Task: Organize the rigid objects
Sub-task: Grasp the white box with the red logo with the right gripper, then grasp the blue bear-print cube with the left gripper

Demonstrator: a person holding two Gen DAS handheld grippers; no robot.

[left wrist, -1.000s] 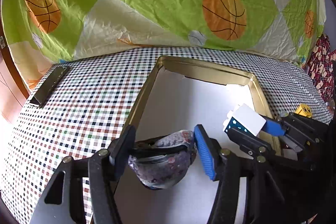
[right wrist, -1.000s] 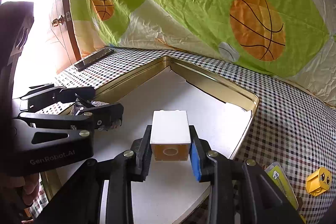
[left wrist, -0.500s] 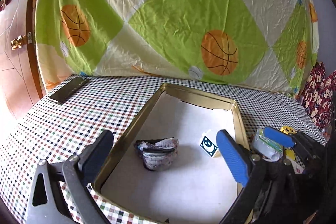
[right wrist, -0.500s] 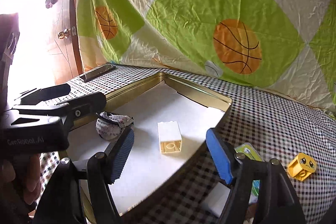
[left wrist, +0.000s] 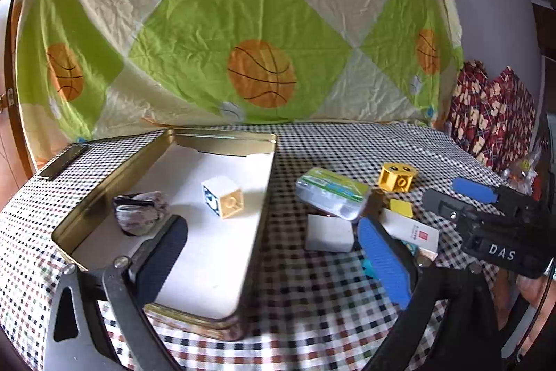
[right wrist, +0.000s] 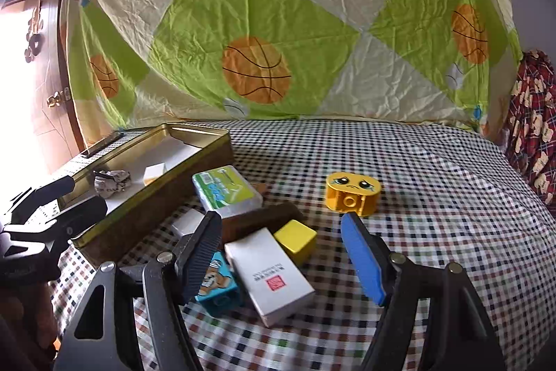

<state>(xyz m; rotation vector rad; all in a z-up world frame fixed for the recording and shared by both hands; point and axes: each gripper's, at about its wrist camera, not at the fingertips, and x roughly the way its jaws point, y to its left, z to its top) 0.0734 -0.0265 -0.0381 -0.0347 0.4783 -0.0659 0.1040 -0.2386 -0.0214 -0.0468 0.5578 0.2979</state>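
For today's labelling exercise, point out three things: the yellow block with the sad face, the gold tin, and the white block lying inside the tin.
Yellow sad-face block [right wrist: 352, 186], right wrist view, on its printed face.
Gold tin [left wrist: 259, 221], left wrist view, on its right wall.
White block [left wrist: 222, 188], left wrist view, on its white top.

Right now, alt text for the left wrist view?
Open left gripper, nothing between its fingers, hovers over a gold tin holding a crumpled wad and a toy block. Right of it on the checked cloth lie small boxes and a yellow face block.

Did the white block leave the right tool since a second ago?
Yes. The white block now rests on the tin's floor; the right tool, just opened and empty, sits back over the tablecloth.
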